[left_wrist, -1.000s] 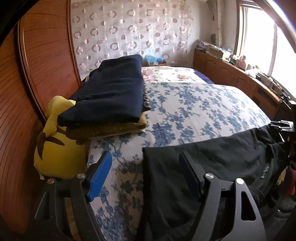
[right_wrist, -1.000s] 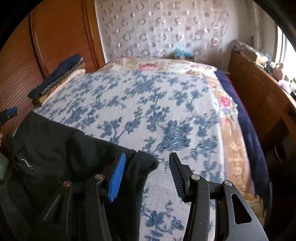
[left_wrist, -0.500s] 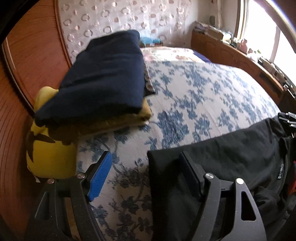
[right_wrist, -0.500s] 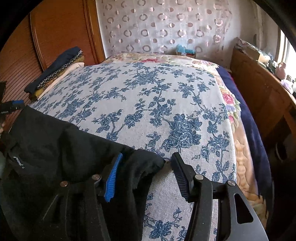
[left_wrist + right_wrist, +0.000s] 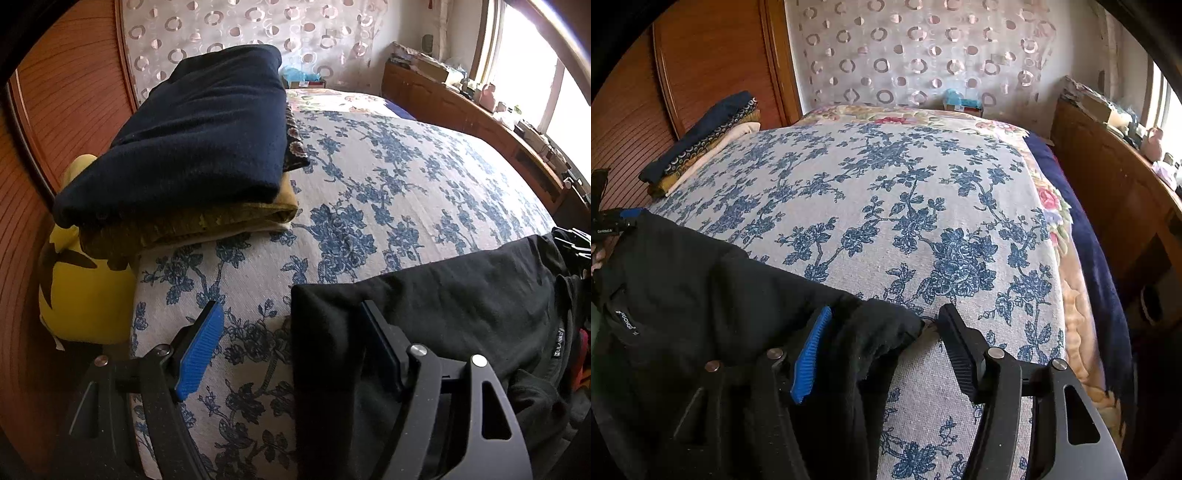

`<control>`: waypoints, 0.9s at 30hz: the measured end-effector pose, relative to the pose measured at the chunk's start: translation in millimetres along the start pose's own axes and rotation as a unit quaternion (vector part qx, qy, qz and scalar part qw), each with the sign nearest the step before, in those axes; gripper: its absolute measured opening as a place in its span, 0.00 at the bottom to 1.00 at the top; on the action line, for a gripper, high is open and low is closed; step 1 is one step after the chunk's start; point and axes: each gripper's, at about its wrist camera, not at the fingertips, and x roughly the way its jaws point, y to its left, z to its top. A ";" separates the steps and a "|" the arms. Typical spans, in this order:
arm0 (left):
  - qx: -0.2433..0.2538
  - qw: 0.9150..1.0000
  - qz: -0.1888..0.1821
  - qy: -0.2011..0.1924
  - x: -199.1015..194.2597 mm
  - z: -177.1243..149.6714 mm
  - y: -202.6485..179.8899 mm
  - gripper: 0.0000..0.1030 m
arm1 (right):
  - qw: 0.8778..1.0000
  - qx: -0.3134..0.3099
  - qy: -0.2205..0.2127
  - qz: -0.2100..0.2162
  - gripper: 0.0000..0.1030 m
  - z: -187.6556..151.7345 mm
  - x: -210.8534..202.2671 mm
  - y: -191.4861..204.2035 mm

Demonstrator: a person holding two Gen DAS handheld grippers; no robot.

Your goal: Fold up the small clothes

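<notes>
A black garment (image 5: pixel 461 310) lies across the near edge of the bed, its waistband label showing; it also shows in the right wrist view (image 5: pixel 701 295). My left gripper (image 5: pixel 291 332) is open, its jaws straddling the garment's left corner, which lies between them. My right gripper (image 5: pixel 882 332) is open, its jaws astride the garment's bunched right corner (image 5: pixel 886 325). The left gripper's blue pad shows at the far left of the right wrist view (image 5: pixel 628 214).
A stack of folded clothes, dark navy on top (image 5: pixel 207 133), sits at the bed's left by the wooden headboard (image 5: pixel 74 103). A yellow plush (image 5: pixel 81 288) lies below it. The blue-flowered bedspread (image 5: pixel 905 206) stretches ahead. A wooden cabinet (image 5: pixel 1115 192) runs along the right.
Both grippers have moved forward over the bed with the garment's corners between their open jaws; the folded stack looms closer in the left view. The jaws have stayed open.
</notes>
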 end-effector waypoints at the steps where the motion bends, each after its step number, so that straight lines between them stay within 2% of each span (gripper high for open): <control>1: 0.001 1.000 -0.005 -0.001 -1.0 -0.9 -0.9 0.72 | 1.000 0.000 0.000 0.001 0.61 -0.1 0.1 -0.3; 2: 0.002 1.000 -0.010 0.000 -1.3 -1.4 -1.8 0.71 | 1.000 0.000 0.000 0.001 0.61 -0.2 0.0 -1.0; 5: -0.008 0.999 -0.032 -0.003 -3.1 -3.7 -1.2 0.58 | 1.000 0.000 0.000 0.000 0.61 -0.3 0.5 -0.9; 7: -0.003 0.999 -0.046 -0.002 -5.2 -5.0 -3.8 0.38 | 1.000 -0.002 0.001 -0.003 0.61 0.3 1.2 0.2; 11: 0.006 0.998 -0.070 0.003 -9.9 -6.5 -11.4 0.16 | 1.000 -0.004 0.004 -0.005 0.61 0.8 1.0 0.8; 12: 0.007 0.997 -0.074 0.002 -12.3 -7.4 -13.2 0.12 | 1.000 -0.004 0.005 -0.003 0.58 1.0 0.2 0.7; 13: 0.008 0.997 -0.073 -0.003 -16.1 -8.8 -15.4 0.10 | 1.000 -0.004 0.004 0.002 0.54 1.1 -0.4 0.6; 15: 0.010 0.997 -0.075 -0.018 -24.5 -12.3 -19.6 0.09 | 1.000 0.001 0.005 0.022 0.27 0.5 -2.7 0.0; 16: 0.009 0.996 -0.079 -0.029 -30.7 -14.3 -21.4 0.09 | 1.000 0.005 0.006 0.030 0.20 -0.3 -3.3 -0.2; 21: -0.001 0.993 -0.085 -0.084 -67.7 -17.5 -26.9 0.09 | 0.998 0.012 -0.007 0.061 0.14 -6.6 -17.1 1.3; 27: -0.002 0.982 -0.096 -0.161 -128.0 -5.4 -35.0 0.09 | 0.995 0.009 -0.085 0.060 0.13 1.8 -86.4 6.1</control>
